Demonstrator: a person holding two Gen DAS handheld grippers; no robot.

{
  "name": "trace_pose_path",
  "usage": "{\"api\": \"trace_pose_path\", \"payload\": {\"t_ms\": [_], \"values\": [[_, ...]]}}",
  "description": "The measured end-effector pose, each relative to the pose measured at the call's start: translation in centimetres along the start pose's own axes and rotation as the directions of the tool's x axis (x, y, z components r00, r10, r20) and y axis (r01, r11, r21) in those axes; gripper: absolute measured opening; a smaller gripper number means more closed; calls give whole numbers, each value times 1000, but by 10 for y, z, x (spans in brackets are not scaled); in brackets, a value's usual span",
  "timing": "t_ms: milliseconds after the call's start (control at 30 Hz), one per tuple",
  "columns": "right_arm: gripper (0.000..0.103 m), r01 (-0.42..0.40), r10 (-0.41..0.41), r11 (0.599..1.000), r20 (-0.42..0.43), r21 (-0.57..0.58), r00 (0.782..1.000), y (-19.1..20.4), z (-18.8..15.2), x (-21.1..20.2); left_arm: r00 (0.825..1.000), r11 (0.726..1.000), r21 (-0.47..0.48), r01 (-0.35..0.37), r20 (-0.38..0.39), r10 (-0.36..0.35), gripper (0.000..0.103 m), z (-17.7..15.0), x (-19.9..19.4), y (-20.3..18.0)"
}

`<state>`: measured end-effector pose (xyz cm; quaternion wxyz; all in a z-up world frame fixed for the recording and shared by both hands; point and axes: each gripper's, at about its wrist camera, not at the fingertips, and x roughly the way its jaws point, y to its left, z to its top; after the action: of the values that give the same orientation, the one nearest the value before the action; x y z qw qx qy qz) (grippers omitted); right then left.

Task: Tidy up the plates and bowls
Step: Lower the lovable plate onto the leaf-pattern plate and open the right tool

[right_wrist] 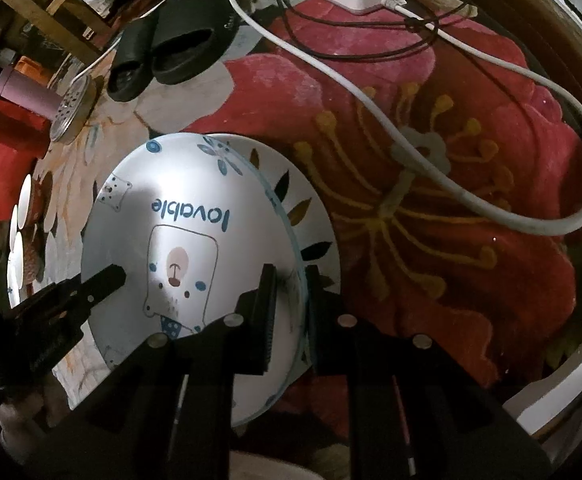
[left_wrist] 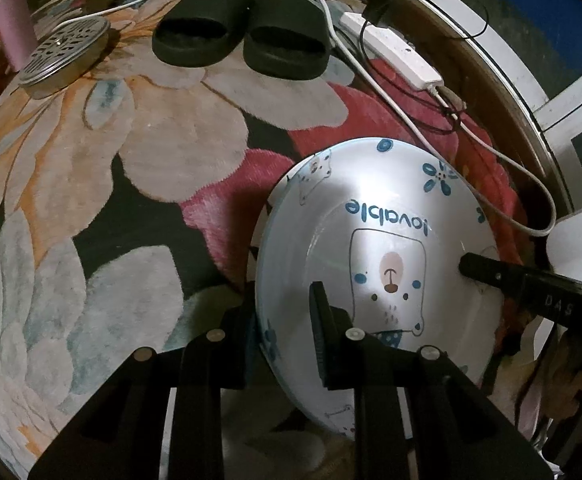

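A white plate printed with a cartoon bear and the word "lovable" is carried by both claws above a flowered rug. The left claw is clamped on the plate's rim on one side, one finger under the lip and one on the printed face; the right claw pinches the opposite rim in the same way. Gripping at two opposed edges probably serves to keep the wide, shallow dish from swinging or slipping, since a single pinch at the rim would leave it hanging. Each claw appears in the other's view as a dark finger lying on the plate's face. In the right wrist view a second plate, edged with dark leaf marks, lies directly beneath the lovable plate, which suggests stacking, either being set on or lifted off; which one cannot be told. Relative to the lovable plate: beyond it lies one pair of black slippers, two in number; beyond and to its left, one round perforated metal lid; beyond and to its right, one white power strip with a white cable and thinner black wires. At the left edge of the right wrist view, white-rimmed dishes stand beside the plate, apparently three, though the count is uncertain.
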<state>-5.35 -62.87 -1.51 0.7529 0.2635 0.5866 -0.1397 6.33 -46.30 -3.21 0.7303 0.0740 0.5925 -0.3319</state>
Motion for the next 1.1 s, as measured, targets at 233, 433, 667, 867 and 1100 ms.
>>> {"api": "trace_pose_path", "payload": {"t_ms": [233, 433, 667, 867, 1100], "values": [[15, -4, 4, 1000, -10, 18, 1000, -6, -1, 6, 1000, 1000, 13, -4, -13, 5, 22, 1, 6, -2], [14, -18, 18, 999, -10, 42, 1000, -11, -3, 7, 999, 1000, -1, 15, -30, -15, 23, 2, 10, -1], [17, -50, 51, 996, -14, 73, 999, -16, -3, 9, 992, 993, -59, 106, -62, -110, 50, 5, 10, 3], [24, -83, 85, 993, -20, 84, 996, -15, -3, 11, 976, 975, -115, 191, -87, -201, 83, 4, 12, -2], [56, -135, 136, 987, -7, 83, 991, -8, -4, 10, 976, 973, -120, 195, -74, -205, 91, 1, 8, -6]]}}
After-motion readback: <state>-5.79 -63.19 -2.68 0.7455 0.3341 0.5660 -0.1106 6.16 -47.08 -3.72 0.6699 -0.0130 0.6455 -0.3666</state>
